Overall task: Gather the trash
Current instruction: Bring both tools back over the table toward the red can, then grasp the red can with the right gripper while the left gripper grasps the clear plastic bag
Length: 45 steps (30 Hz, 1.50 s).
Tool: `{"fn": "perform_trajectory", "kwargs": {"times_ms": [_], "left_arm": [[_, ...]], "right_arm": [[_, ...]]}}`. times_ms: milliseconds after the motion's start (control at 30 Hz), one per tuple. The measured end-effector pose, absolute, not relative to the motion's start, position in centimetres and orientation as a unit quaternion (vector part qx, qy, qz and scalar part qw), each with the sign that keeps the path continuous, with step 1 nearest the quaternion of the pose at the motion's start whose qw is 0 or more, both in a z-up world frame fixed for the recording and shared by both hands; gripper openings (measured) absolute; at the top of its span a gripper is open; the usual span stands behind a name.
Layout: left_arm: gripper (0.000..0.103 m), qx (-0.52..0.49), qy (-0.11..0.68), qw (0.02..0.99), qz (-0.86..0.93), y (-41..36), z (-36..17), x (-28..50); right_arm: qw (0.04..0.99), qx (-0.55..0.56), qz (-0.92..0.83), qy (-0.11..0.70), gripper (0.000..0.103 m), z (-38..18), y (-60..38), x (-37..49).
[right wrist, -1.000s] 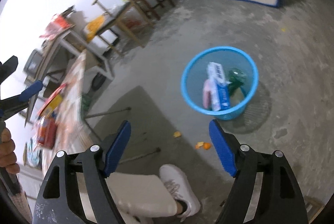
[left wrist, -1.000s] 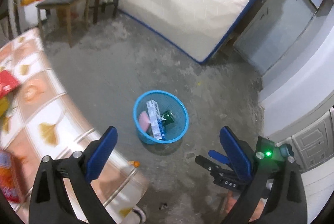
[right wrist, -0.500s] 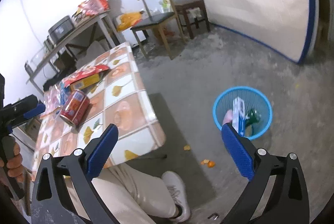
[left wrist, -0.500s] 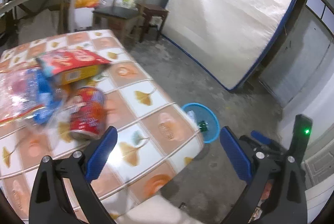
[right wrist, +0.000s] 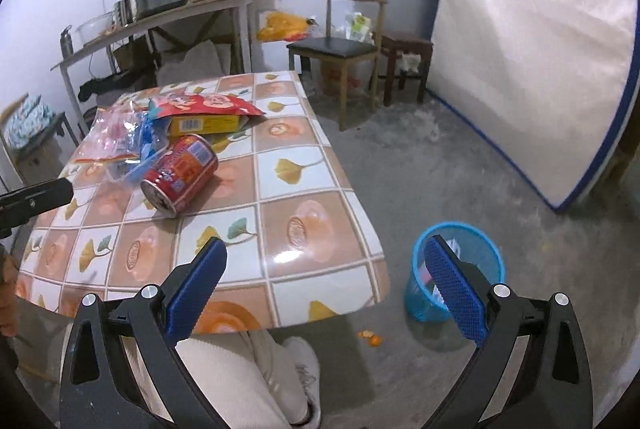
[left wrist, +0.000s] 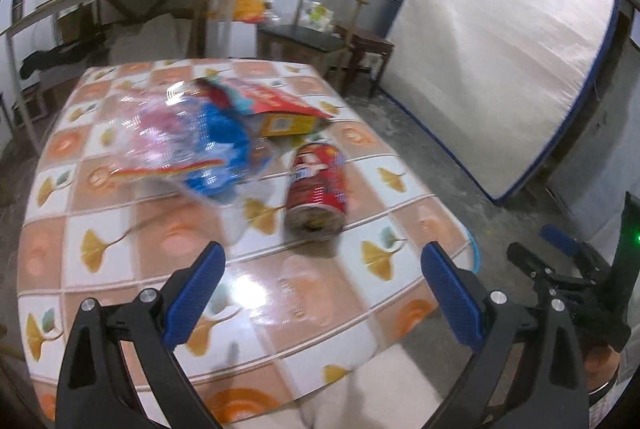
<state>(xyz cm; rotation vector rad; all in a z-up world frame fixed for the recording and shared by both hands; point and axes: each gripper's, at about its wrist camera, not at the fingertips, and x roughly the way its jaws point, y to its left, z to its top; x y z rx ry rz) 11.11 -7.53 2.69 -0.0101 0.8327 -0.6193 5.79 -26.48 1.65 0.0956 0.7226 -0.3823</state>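
While the left gripper (left wrist: pixel 322 287) hovers over the tiled table (left wrist: pixel 120 269) with jaws wide and empty, the red can (left wrist: pixel 316 189) lies on its side at 12 o'clock, long axis running 12 to 6, open end facing the camera.

Seen from the right wrist, the right gripper (right wrist: pixel 326 279) also gapes empty; the can (right wrist: pixel 180 173) sits at 10 o'clock, the blue bin (right wrist: pixel 484 241) at 3.

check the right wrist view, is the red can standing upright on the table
No, the red can lies on its side on the tiled table, its open end facing the camera.
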Motion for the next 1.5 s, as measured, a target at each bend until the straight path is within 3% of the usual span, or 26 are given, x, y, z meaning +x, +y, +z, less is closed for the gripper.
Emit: {"fn": "perform_trajectory", "kwargs": {"times_ms": [233, 667, 933, 1200, 1500], "left_arm": [[0.096, -0.013, 0.403, 0.878, -0.257, -2.9, 0.8, 11.8], [0.096, -0.031, 0.392, 0.894, -0.215, 2.5, -1.9, 14.5], [0.096, -0.107, 0.376, 0.894, -0.217, 7.0, -1.1, 17.5], [0.087, -0.208, 0.407, 0.855, -0.247, 7.7, -0.9, 24.2], [0.073, -0.214, 0.455, 0.834, -0.229, 4.6, -2.6, 31.1]], "right_arm": [[0.923, 0.031, -0.152, 0.353, 0.095, 1.9, -23.8, 8.9], [0.898, 0.193, -0.013, 0.394, 0.095, 1.1, -22.9, 14.8], [0.875, 0.248, -0.004, 0.417, 0.092, 0.2, -22.8, 18.0], [0.856, 0.282, -0.005, 0.433, 0.087, -0.9, -23.5, 20.4], [0.827, 0.321, 0.001, 0.462, 0.078, -3.3, -24.7, 23.3]]}}
